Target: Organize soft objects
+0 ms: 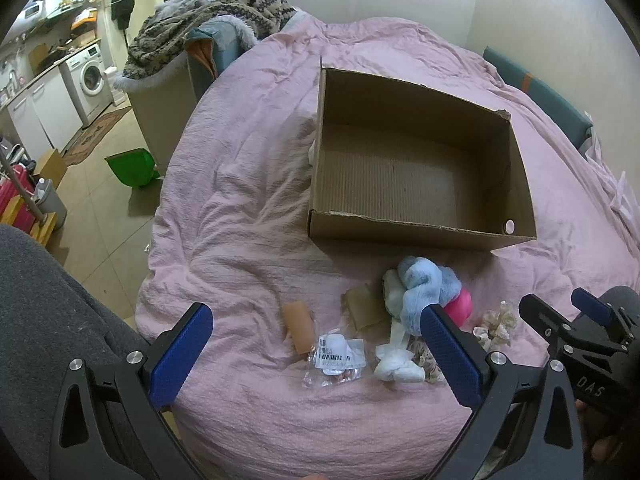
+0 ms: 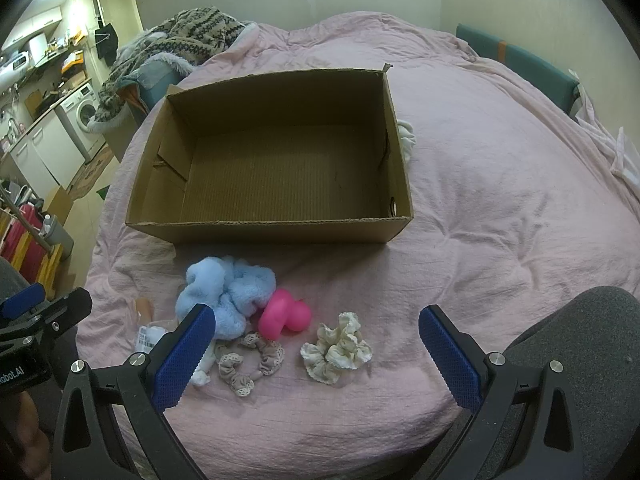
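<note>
An open, empty cardboard box [image 2: 272,232] [image 1: 416,236] stands on the pink bed. In front of it lie a fluffy light-blue scrunchie [image 2: 224,292] [image 1: 420,284], a pink rubber piece [image 2: 286,314] [image 1: 460,306], a cream lace scrunchie [image 2: 338,348] [image 1: 496,322], a beige lace scrunchie [image 2: 250,360], a white cloth [image 1: 396,364], a labelled clear bag [image 1: 334,358] and a tan block [image 1: 298,326]. My left gripper [image 1: 316,336] is open above the bag. My right gripper [image 2: 318,330] is open above the scrunchies. Neither holds anything.
A pink duvet [image 2: 500,200] covers the bed. A patterned blanket [image 1: 208,12] is piled at the far left corner. White cloth [image 2: 406,136] peeks from behind the box. The floor, a green bin [image 1: 134,166] and a washing machine [image 1: 90,76] lie left.
</note>
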### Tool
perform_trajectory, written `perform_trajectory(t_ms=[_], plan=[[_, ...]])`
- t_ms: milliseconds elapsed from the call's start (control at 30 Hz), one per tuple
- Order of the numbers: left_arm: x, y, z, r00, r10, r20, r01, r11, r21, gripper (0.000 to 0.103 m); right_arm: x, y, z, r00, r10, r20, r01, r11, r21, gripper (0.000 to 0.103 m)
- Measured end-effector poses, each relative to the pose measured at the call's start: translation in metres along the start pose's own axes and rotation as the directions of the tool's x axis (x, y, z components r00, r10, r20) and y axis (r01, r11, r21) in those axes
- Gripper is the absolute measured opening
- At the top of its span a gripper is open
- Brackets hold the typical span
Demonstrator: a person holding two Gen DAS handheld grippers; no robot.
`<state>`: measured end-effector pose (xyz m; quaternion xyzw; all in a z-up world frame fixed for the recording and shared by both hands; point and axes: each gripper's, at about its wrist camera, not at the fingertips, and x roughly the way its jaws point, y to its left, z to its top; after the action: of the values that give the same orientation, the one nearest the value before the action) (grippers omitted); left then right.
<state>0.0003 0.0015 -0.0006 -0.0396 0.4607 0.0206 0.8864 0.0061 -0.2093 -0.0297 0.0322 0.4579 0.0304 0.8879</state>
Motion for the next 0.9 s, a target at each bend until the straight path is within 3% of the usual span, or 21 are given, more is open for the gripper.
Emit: perform_trajectory(t_ms=[900], plan=[[0.0039,0.0001,-0.0005,1.0,0.0,-0.011,0.0,1.0,-0.008,0.103,0.0001,0.0019,0.0001,1.0,0.007,-0.003,-0.007,1.0,0.001,0.103]])
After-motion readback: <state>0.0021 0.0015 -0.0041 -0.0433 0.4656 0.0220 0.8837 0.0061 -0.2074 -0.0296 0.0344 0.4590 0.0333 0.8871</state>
